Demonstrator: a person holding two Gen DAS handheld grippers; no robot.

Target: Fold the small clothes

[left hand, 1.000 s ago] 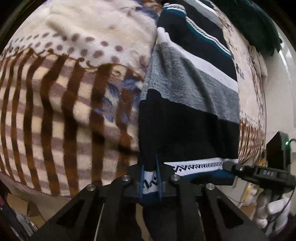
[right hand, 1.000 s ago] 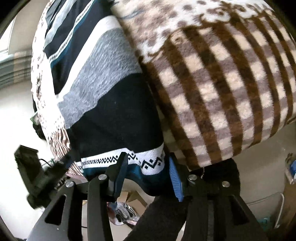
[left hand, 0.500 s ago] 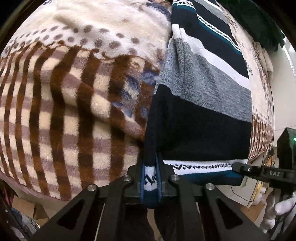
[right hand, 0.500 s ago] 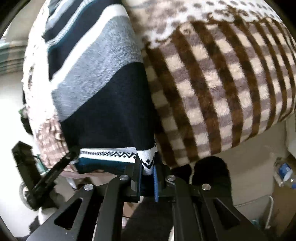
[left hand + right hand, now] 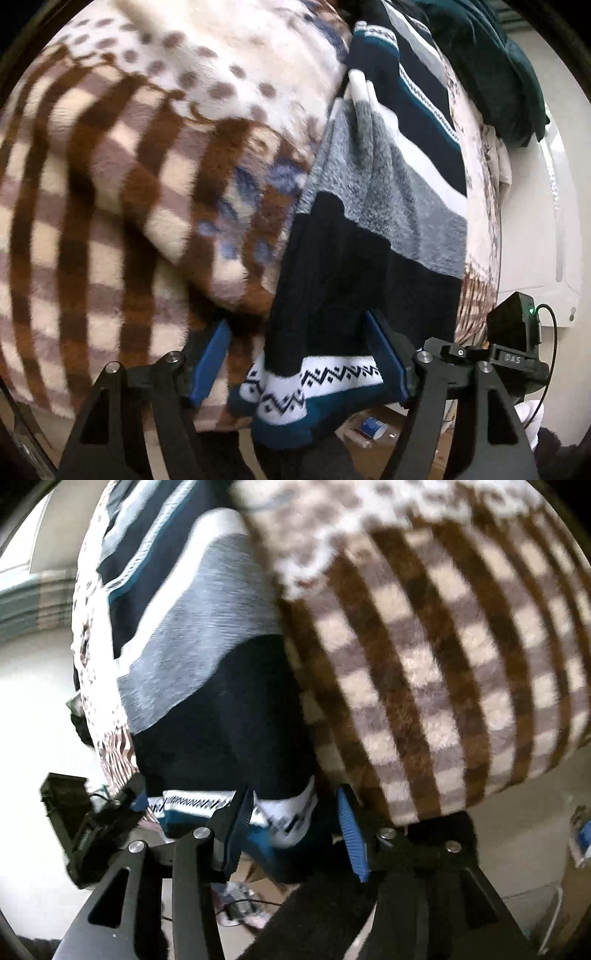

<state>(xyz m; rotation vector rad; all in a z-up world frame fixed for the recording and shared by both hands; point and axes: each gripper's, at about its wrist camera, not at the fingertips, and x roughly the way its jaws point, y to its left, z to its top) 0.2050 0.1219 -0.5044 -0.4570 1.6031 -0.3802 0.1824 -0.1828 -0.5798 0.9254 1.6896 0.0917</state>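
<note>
A knit sweater (image 5: 376, 206) in navy, grey, white and teal bands lies lengthwise on a fleece blanket, its patterned hem hanging over the near edge. My left gripper (image 5: 299, 358) is open, its blue pads either side of the hem's left corner (image 5: 273, 391). My right gripper (image 5: 295, 827) is open, its blue pads either side of the hem's right corner (image 5: 291, 819). The sweater shows in the right wrist view (image 5: 207, 672) too. The right gripper's body (image 5: 517, 354) shows at the left view's right edge.
The brown-and-cream checked blanket (image 5: 110, 206) covers the bed, also in the right wrist view (image 5: 443, 657). A dark green garment (image 5: 495, 62) lies at the far end. Clutter and boxes sit on the floor below (image 5: 240, 904). A white wall (image 5: 535, 236) stands to the right.
Both grippers were shut on the hem corners half a second ago and have now opened. The sweater's lower part has rumpled and both views are closer to the bed.
</note>
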